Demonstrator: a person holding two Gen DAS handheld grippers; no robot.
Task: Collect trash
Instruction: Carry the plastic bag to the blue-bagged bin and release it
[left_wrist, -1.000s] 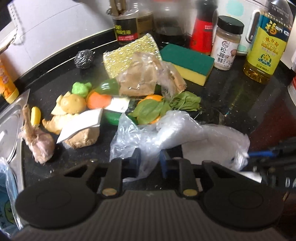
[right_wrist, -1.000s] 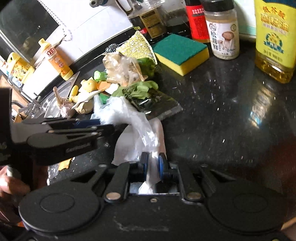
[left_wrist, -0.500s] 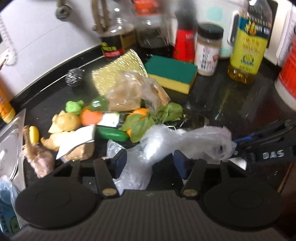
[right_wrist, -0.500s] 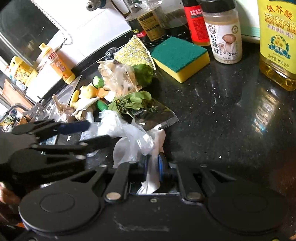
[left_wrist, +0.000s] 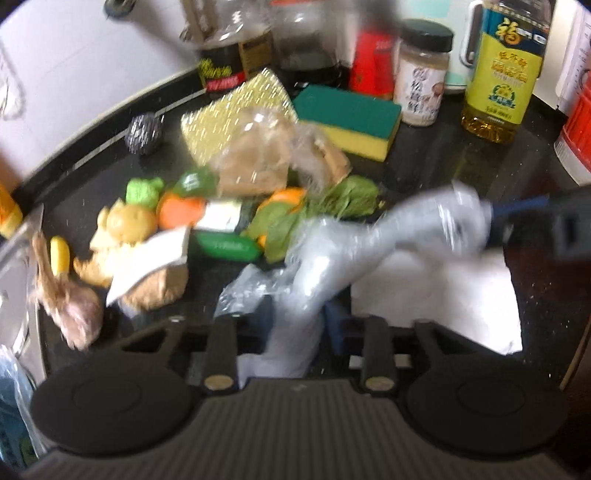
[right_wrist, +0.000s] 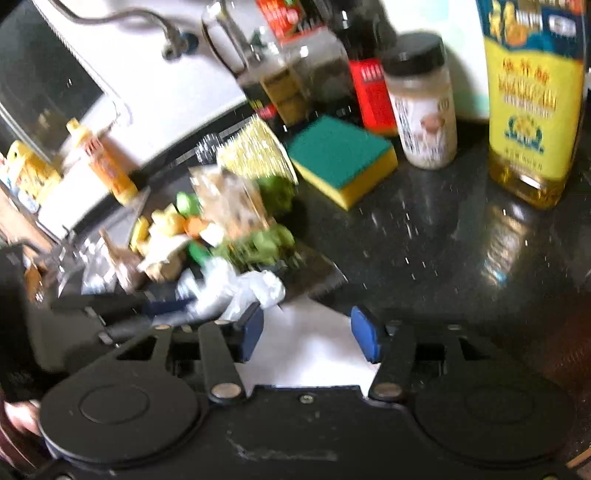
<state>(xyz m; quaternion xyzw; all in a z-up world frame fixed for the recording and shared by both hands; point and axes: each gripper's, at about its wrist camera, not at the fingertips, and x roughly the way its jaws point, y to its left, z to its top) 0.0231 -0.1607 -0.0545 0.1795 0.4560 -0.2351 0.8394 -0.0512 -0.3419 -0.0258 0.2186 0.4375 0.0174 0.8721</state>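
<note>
A crumpled clear plastic bag (left_wrist: 332, 251) stretches from my left gripper (left_wrist: 299, 317) up toward my right gripper (left_wrist: 517, 221). The left jaws are closing and the bag fills the gap between the pads. My right gripper (right_wrist: 308, 328) has its jaws opening wide; a white paper sheet (right_wrist: 306, 350) lies on the counter under the gap, and the bag (right_wrist: 236, 291) brushes its left pad. In that view the left gripper (right_wrist: 155, 310) sits beside it. Behind the bag is a pile of scraps: green leaves (left_wrist: 332, 203), orange peel (left_wrist: 181, 212), ginger (left_wrist: 155, 288), garlic (left_wrist: 70, 306) and a brown wrapper (left_wrist: 258, 162).
A green-and-yellow sponge (left_wrist: 347, 118), gold scouring cloth (left_wrist: 229, 114) and steel wool (left_wrist: 144, 129) lie behind the pile. A spice jar (left_wrist: 421, 81), oil bottle (left_wrist: 498, 74) and dark bottles line the back. The steel sink rim (left_wrist: 14, 266) is at the left.
The right gripper has let go of the bag and paper, which now lies flat. The left gripper opened, then closed on a thicker part of the bag. The bag now stretches between the two grippers.
</note>
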